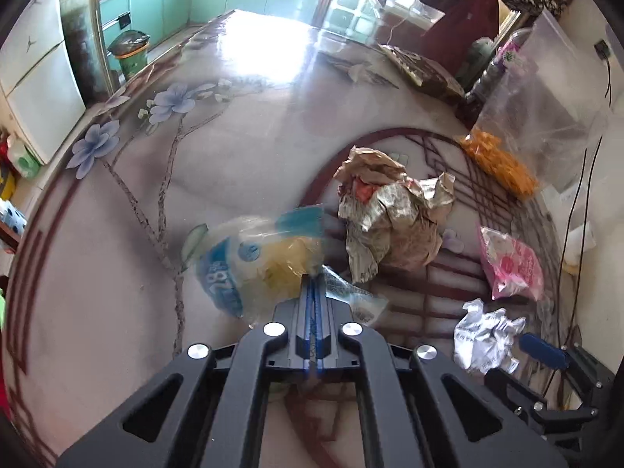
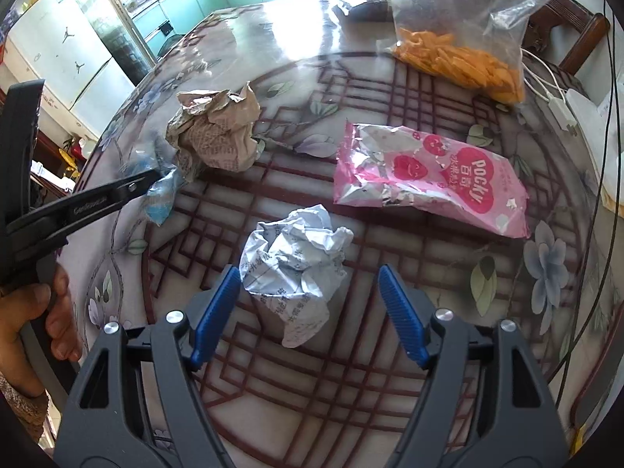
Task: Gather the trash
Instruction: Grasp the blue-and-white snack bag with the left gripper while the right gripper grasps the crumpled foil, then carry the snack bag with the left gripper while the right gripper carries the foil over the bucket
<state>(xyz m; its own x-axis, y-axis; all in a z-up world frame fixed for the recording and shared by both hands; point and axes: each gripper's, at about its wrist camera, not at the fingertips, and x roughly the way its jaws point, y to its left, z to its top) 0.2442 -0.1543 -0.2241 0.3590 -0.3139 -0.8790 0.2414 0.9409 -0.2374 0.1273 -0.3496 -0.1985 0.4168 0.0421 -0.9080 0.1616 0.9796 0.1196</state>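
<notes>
Right gripper (image 2: 306, 308), fingers wide, flanks crumpled white printed paper (image 2: 298, 265); left gripper (image 1: 316, 292) pinches blurred blue-and-clear plastic wrapper (image 1: 249, 261).

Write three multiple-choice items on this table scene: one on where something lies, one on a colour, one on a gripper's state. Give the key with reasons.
1. The crumpled white paper lies
A. between the open fingers of the right gripper
B. inside the clear bag of orange snacks
C. under the brown paper wad

2. The Pocky wrapper is
A. green
B. pink
C. black

3. The left gripper is
A. wide open over the table
B. out of view
C. shut on the clear blue-printed plastic bag

Key: 1 A, the blue pads flank the paper in the right wrist view. 2 B, pink with red hearts. 3 C, its blue pads meet on the bag's edge.
</notes>
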